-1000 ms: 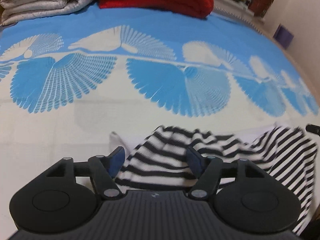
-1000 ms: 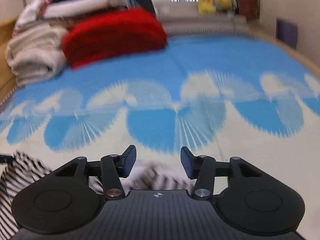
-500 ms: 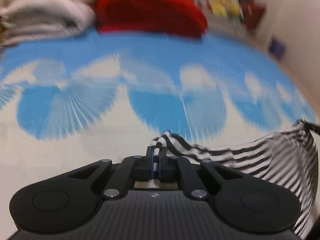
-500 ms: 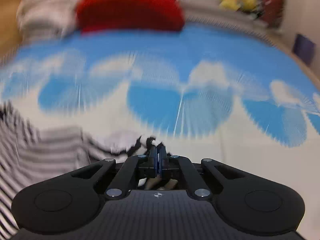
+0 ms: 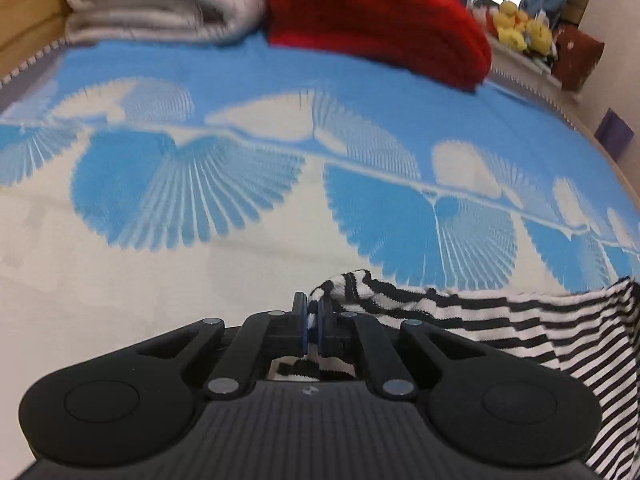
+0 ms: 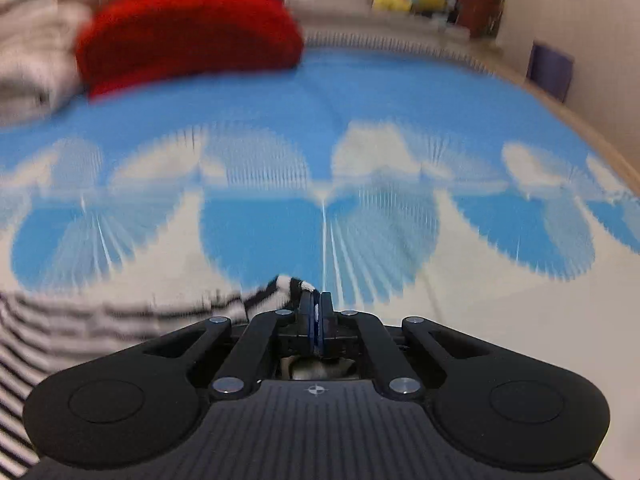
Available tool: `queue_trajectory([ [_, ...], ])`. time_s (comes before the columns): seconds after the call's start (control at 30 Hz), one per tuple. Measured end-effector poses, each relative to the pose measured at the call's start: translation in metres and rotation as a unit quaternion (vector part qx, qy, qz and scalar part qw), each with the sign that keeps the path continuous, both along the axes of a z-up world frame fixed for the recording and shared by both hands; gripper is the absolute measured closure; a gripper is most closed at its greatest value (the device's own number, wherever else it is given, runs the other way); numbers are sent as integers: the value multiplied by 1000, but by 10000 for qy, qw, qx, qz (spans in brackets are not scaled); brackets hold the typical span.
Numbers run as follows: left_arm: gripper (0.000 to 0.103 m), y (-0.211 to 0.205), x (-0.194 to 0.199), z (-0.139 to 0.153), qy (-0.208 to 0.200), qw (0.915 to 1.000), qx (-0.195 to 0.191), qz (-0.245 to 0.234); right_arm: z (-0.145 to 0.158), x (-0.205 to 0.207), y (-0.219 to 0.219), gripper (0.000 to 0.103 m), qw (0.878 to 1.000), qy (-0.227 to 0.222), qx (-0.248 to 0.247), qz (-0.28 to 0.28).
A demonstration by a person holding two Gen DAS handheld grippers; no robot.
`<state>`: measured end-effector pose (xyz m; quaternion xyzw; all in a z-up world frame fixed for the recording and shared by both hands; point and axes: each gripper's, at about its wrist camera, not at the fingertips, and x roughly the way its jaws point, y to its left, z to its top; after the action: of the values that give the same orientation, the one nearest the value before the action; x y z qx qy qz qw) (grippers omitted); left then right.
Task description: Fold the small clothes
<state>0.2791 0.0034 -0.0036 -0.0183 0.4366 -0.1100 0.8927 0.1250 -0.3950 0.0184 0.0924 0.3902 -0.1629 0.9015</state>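
Note:
A black-and-white striped garment [image 5: 520, 320] stretches from my left gripper [image 5: 313, 307] out to the right edge of the left wrist view. That gripper is shut on one corner of the cloth, which bunches just past the fingertips. In the right wrist view the same striped garment [image 6: 100, 320] runs off to the left, and my right gripper [image 6: 316, 303] is shut on its other corner. The cloth hangs between the two grippers above the blue-and-cream bedspread [image 5: 240, 240]. The right wrist view is blurred by motion.
A folded red blanket [image 5: 380, 12] and a cream quilt [image 5: 152, 0] lie at the far end of the bed. Yellow soft toys [image 5: 520, 28] sit on a ledge beyond. A wall with a purple patch [image 5: 614, 134] runs along the right.
Both grippers went from open around the striped cloth to shut on it. The garment now hangs stretched between them instead of lying crumpled, and both views have shifted.

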Motion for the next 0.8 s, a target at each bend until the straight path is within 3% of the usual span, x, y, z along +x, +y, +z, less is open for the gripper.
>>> queue_trajectory([
  [0.07, 94, -3, 0, -6, 216, 9996, 200, -22, 9, -3, -1, 102, 9991, -387, 76, -134],
  [0.13, 79, -4, 0, -21, 923, 9954, 233, -95, 1, 0, -2, 95, 9998, -98, 71, -172],
  [0.17, 79, -3, -1, -23, 1100, 9937, 199, -121, -8, 3, -5, 95, 9993, 255, 257, -117],
  [0.23, 75, 4, -10, -8, 887, 9958, 220, -34, -18, 3, -8, 95, 9961, 675, 562, -12],
  [0.33, 67, 25, -30, 18, 627, 9978, -151, 121, 0, -15, -10, 83, 9978, 488, 440, -41],
  [0.4, 67, 47, -47, 32, 806, 9947, -598, 211, 13, -33, -17, 79, 9973, 303, 664, -131],
  [0.57, 67, 86, -94, 58, 1033, 9899, -953, 198, 50, -96, -38, 75, 9909, 203, 1310, -245],
  [0.7, 65, 93, -124, 27, 1499, 9826, -1085, 142, 54, -139, -40, 63, 9876, 437, 1493, -230],
  [0.77, 65, 87, -125, -1, 2244, 9701, -925, 52, 41, -155, -39, 63, 9820, 617, 1763, -286],
  [0.8, 65, 85, -123, -8, 2347, 9682, -863, -5, 34, -160, -38, 63, 9799, 726, 1830, -311],
])
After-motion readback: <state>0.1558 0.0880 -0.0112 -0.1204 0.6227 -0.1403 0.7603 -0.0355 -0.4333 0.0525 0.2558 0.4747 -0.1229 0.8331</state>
